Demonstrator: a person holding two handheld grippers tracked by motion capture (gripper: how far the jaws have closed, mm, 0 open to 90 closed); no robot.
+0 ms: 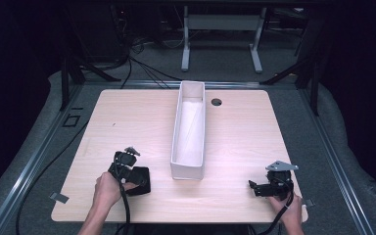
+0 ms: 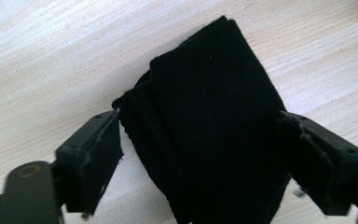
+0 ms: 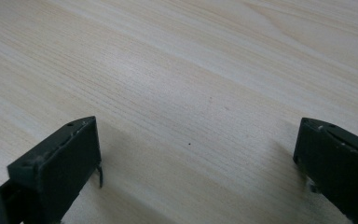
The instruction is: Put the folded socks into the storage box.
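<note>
Long white box (image 1: 189, 142) open-topped at desk (image 1: 127, 112) centre; folded black cloth (image 1: 138, 180) near front left; round hole (image 1: 216, 102) by box's far end.

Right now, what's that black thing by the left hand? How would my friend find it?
Start at the long white box standing in the middle of the wooden table. Look to its left, near the table's front edge, where the left gripper sits. Between its open jaws lies a folded black cloth, the one soft, dark thing lying on the pale wood.
</note>
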